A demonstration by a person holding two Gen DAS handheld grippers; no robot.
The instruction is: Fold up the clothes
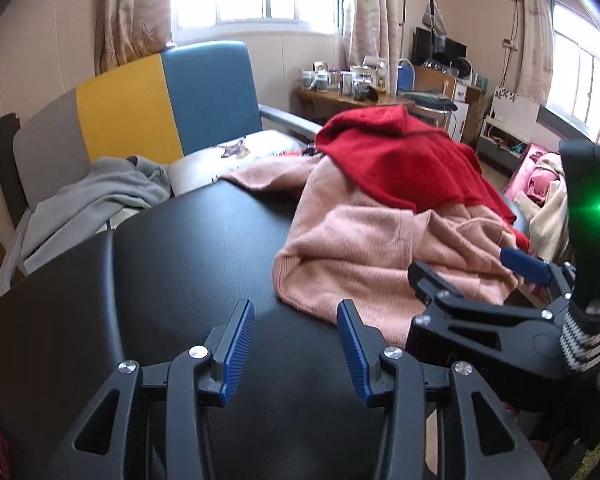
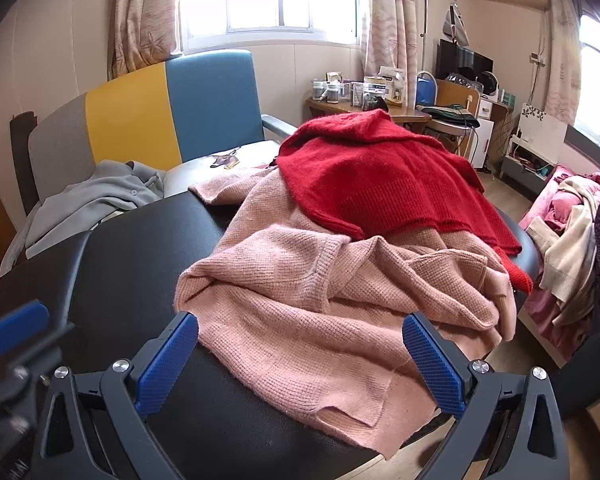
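Observation:
A crumpled pink knit sweater (image 1: pixel 360 248) (image 2: pixel 300 280) lies on the black table (image 1: pixel 180 260) (image 2: pixel 120 260), its hem hanging over the near edge. A red knit sweater (image 1: pixel 400 160) (image 2: pixel 380 172) lies on top of its far part. My left gripper (image 1: pixel 296 344) hovers open over bare table just left of the pink sweater, nothing between its fingers; one of its blue pads (image 2: pixel 16 326) shows in the right wrist view. My right gripper (image 2: pixel 300 324) (image 1: pixel 458 262) stands wide open, straddling the pink sweater's near part without pressing on it.
Behind the table stands a chair with a grey, yellow and blue back (image 1: pixel 140 108), holding a grey garment (image 1: pixel 92 200) and a white cushion (image 1: pixel 236 156). More clothes are piled at the right (image 2: pixel 564 248). A cluttered desk (image 1: pixel 340 88) stands by the window. A striped cuff (image 1: pixel 588 344) shows.

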